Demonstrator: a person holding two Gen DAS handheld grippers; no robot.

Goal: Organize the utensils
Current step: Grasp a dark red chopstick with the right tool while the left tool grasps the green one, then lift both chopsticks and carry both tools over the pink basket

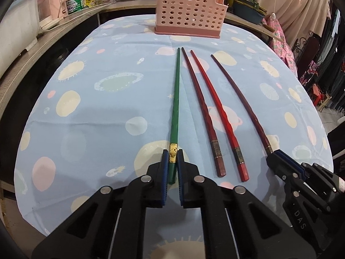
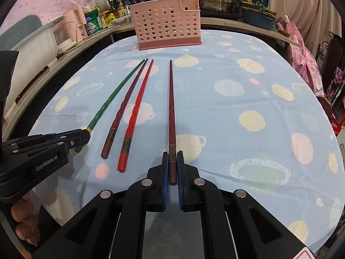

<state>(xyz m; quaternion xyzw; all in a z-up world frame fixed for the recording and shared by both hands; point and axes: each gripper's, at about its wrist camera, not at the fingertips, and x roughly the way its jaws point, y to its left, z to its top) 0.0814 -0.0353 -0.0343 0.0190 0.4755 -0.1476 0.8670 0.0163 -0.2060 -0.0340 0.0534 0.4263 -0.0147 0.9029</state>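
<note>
You have a pink holder dotted with round holes on a pale blue cloth printed with cream, pink and green planets. Before the holder lie a green chopstick with a gold band, a maroon one, a red one, and a dark plum one. Your pads are blue.

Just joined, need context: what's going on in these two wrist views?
A person with two handheld tools is sorting chopsticks. The left tool is closed around the thick end of the green chopstick; the right tool is closed around the dark maroon chopstick. Both sticks appear to lie on the blue planet-print tablecloth. Two more red chopsticks lie between them, untouched. The perforated pink plastic holder stands at the far end.
</note>
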